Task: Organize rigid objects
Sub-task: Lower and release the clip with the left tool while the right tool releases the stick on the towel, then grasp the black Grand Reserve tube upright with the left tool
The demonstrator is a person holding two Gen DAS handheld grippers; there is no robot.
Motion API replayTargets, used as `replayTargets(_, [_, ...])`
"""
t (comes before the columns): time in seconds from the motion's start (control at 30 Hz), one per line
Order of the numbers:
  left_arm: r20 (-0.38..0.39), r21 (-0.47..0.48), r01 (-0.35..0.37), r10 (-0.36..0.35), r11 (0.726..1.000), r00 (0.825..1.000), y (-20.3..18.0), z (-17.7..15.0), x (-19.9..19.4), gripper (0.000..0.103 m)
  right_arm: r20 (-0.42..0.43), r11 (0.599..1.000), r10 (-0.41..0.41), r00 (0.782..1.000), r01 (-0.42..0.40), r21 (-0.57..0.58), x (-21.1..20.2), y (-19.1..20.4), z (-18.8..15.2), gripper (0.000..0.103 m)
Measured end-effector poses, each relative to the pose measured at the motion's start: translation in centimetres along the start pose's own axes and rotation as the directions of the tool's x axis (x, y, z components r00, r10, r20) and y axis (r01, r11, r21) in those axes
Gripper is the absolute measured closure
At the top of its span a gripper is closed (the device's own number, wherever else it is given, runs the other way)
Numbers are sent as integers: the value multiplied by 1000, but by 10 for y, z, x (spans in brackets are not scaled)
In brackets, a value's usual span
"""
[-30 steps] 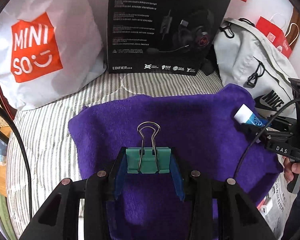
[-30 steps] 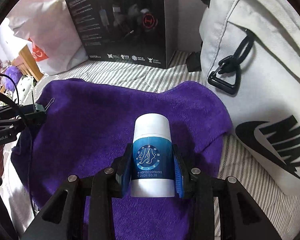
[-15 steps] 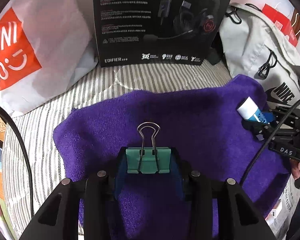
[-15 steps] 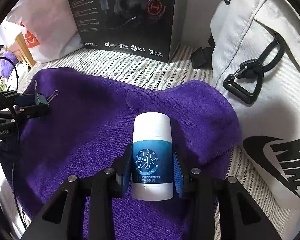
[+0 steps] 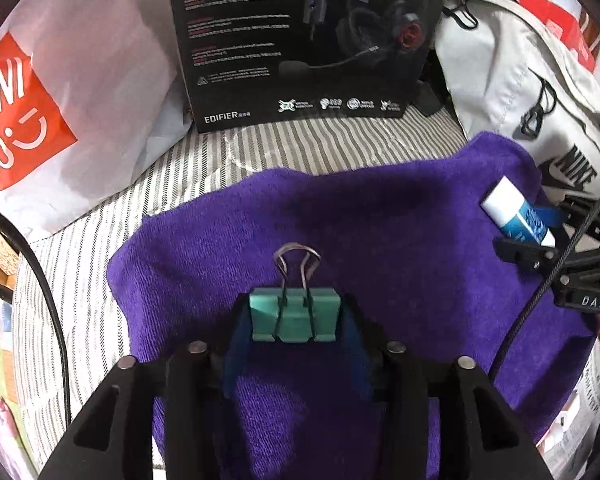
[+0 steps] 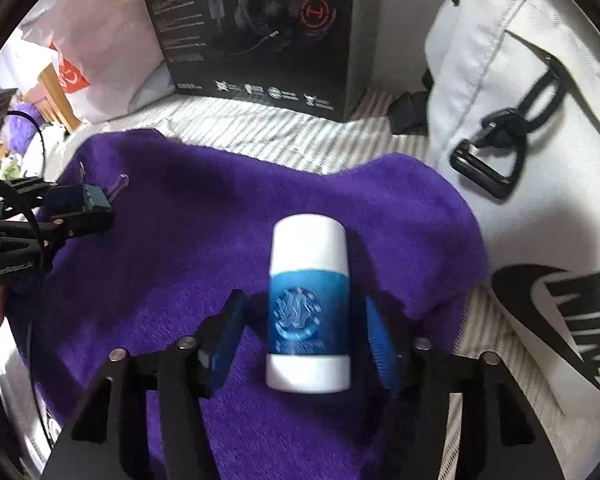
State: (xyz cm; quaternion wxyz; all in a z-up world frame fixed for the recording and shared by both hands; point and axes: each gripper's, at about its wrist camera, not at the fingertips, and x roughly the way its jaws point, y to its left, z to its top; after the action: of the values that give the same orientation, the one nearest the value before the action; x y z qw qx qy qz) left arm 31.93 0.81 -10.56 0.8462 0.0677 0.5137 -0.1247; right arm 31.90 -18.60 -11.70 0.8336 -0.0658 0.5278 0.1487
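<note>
Purple terry towel (image 6: 204, 264) spread on a striped bed cover is the working ground, and both tools hang over it. At the six o'clock edge of the right wrist view the right gripper (image 6: 300, 330) stands released, its blue pads parted with a gap on each side of the white cylindrical bottle with a blue label (image 6: 307, 308), which looks set down on the towel, though contact is blurred. At nine o'clock in that view the left gripper (image 6: 85, 206) appears; from its own camera it is clenched on the teal metal binder clip (image 5: 293, 314), wire handles pointing to twelve o'clock, carried above the cloth.

Judging by this, the bottle's placing is just finishing. Next, the right tool should back straight out without nudging the bottle, and the clip wants lowering near it before release.
</note>
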Motion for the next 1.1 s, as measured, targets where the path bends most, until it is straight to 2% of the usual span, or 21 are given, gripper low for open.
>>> replayTargets(0.1, [-4,18,-23,23,1000,1000,-6,-7,-1,45,4,1000,0,1000,-1,22,-7,-3,-5,43])
replayTargets(0.3, [-7,-30,-57,56,998,998,-4,-23,-19,45,17,998,-7,1000,6,63,-36,-2,-26,43])
replayTargets(0.43, [30,-46,-31,32,998,999,-9,-43,-50,45,51,994,-10,999,4,105,-67,1,-47,37])
replayTargets(0.6, [71,-42,-32,35,999,997,-22,-71,-88,45,92,989,3,996,-16,146,-99,7,-69,36])
replayTargets(0.73, [91,-78,-33,40,996,995,-28,-106,-113,45,140,978,10,990,-38,203,-124,11,-90,32])
replayTargets(0.83, [77,-108,-9,17,994,997,-33,-129,-116,45,171,970,-22,985,-21,243,-139,14,-113,29])
replayTargets(0.93, [42,-122,-3,8,992,999,-39,-148,-109,45,176,959,-10,984,-40,280,-139,16,-129,29])
replayTargets(1.0, [21,-126,-8,11,992,1000,-44,-155,-102,45,166,958,-3,986,-45,284,-141,17,-137,29])
replayTargets(1.1, [-3,-131,10,-10,991,1000,-52,-161,-93,45,172,963,-37,984,-11,270,-147,21,-146,29])
